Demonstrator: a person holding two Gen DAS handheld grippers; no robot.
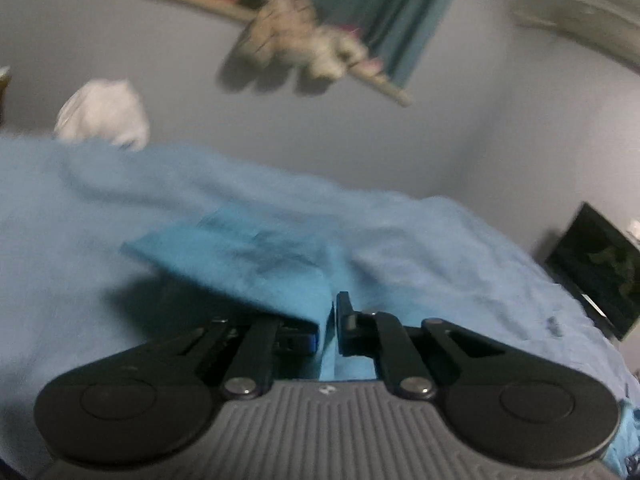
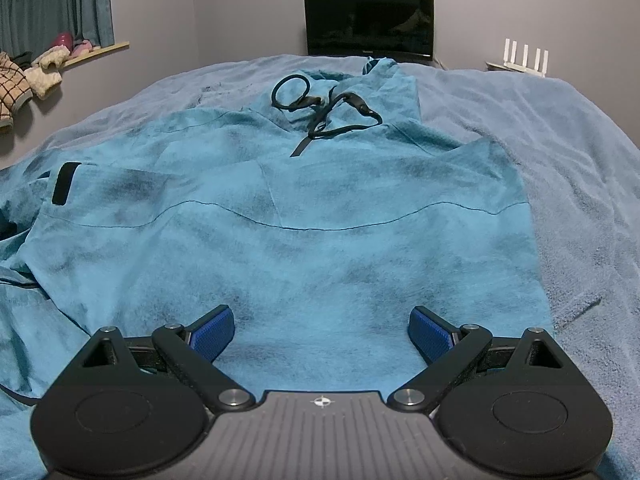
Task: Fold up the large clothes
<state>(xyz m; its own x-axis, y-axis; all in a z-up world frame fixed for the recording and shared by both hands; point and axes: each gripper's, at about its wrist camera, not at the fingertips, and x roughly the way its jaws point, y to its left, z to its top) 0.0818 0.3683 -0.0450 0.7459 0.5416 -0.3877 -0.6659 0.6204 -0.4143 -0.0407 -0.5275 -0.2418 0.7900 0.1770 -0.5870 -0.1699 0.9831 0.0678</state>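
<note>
One teal hoodie (image 2: 304,208) lies flat on blue blanket (image 2: 568,152), front up, hood far away near dark screen (image 2: 369,20). Spread out so it folds neat. Two black cords (image 2: 320,108) curl near neck. One black pocket strip (image 2: 64,182) on left side.

Left gripper (image 1: 328,320) clenched on fold of teal cloth, lifted off blanket, likely to pull it across. Right gripper (image 2: 320,334) released, pads wide apart, waits over hem, holds nothing. One white bundle (image 1: 102,114) sits far off.
</note>
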